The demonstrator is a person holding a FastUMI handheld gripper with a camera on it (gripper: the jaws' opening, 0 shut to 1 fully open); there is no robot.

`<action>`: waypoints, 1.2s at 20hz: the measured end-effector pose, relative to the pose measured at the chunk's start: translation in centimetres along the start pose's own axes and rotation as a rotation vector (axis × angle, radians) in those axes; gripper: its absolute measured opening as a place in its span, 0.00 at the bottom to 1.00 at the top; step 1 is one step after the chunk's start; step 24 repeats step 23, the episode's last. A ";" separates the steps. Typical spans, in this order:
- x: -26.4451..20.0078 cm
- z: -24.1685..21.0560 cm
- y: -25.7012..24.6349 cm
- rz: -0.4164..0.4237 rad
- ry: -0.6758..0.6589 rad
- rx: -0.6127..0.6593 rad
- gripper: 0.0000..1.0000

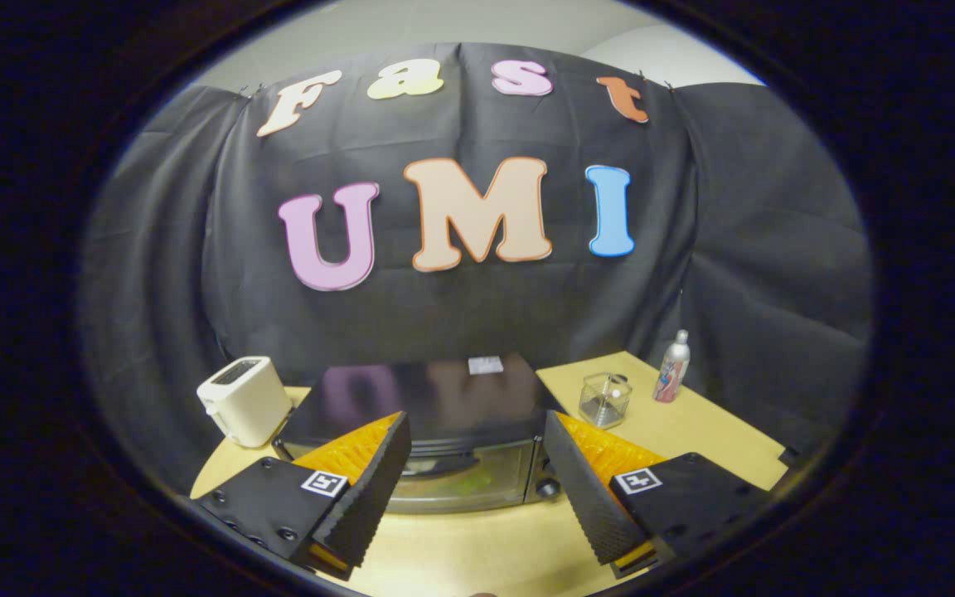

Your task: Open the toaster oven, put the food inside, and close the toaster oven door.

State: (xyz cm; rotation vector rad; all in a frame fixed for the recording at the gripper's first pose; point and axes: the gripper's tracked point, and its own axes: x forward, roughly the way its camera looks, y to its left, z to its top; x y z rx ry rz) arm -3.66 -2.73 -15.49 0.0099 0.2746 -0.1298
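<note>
On a light wooden table (693,414), backed by black cloth (776,249) draped as the booth's wall, sits a dark toaster oven (444,431). Above the cloth a strip of pale wall (444,21) shows. The table top is smooth and tan, running from under the gripper out to the cloth.

The toaster oven stands at the middle of the table, just ahead of the fingers and framed between them. Its glossy black top reflects the wall behind, and a small pale square tag (485,365) lies on that top near the back edge. Its glass door (465,481) faces the gripper and looks shut, with a dark handle across the upper part; knobs (547,487) sit at the door's right side.

Left of the oven, touching or just beside its corner, stands a cream slot toaster (244,400). Right of the oven, apart from it, a clear glass container (605,400) sits on the table, and a slim silver bottle (671,367) stands upright just beyond it, near the cloth.

The gripper (477,489) is held low over the near part of the table, pointing level at the oven door. Its two fingers are spread wide with nothing between them, and neither touches the oven. Each finger (361,489) carries a ribbed inner face and a small square marker on its mount.
</note>
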 end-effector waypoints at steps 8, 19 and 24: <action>1.1 15.1 -3.7 -0.076 -0.176 0.003 1.00; -0.8 21.2 -6.9 -0.118 -0.250 0.030 1.00; -1.2 21.4 -7.8 -0.143 -0.253 0.033 1.00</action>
